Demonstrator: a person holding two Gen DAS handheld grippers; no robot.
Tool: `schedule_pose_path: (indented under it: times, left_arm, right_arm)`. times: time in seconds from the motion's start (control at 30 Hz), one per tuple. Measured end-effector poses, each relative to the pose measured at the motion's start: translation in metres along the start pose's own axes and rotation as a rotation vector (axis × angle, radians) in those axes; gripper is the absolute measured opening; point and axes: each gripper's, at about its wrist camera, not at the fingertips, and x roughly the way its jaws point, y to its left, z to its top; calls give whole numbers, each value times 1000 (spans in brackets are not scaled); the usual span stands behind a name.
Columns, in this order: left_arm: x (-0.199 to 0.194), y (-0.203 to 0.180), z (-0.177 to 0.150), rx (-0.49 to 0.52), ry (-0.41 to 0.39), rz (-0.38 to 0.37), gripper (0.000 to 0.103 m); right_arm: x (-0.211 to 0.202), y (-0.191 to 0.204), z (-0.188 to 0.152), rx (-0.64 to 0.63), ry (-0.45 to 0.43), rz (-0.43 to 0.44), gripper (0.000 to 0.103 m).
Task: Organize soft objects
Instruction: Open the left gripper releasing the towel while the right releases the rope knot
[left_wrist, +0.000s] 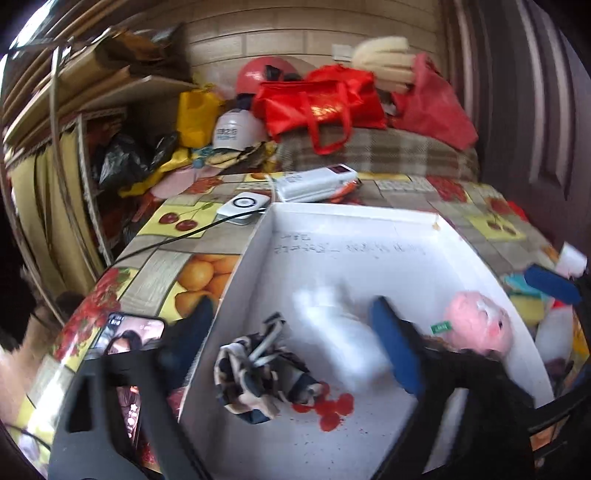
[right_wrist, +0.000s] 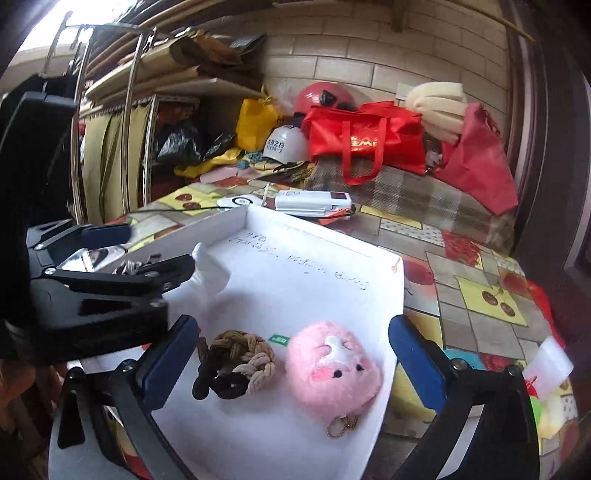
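A white shallow box (left_wrist: 369, 236) (right_wrist: 332, 258) lies on the fruit-print table. In it are a pink plush keychain (right_wrist: 334, 371) (left_wrist: 480, 325), a braided brown-and-black hair tie (right_wrist: 236, 363) and a black-and-white patterned scrunchie (left_wrist: 258, 376). A blurred white soft object (left_wrist: 328, 314) is over the box just ahead of my left gripper (left_wrist: 295, 343), which is open; it also shows in the right wrist view (right_wrist: 208, 271). My right gripper (right_wrist: 291, 362) is open, its fingers on either side of the plush and the hair tie.
A phone (left_wrist: 129, 339) with a lit screen lies left of the box. A white charger (left_wrist: 243, 206) with a black cable and a white power bank (left_wrist: 314, 181) lie behind it. Soft items (left_wrist: 546, 295) lie right of the box. Red bags (right_wrist: 365, 140) and helmets are at the back.
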Motion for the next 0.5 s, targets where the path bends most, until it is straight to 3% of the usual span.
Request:
schedule_pose_path:
  times: [0.23, 0.33, 0.5]
  left_arm:
    - [-12, -2, -2, 13, -58, 2, 103]
    - [-15, -5, -2, 32, -82, 0, 103]
    - [-31, -7, -5, 44, -167, -28, 103]
  right_arm:
    - [-15, -5, -3, 43, -36, -14, 103]
    - [-32, -14, -7, 88, -117, -11, 103]
    - [-56, -37, -20, 157, -113, -29, 103]
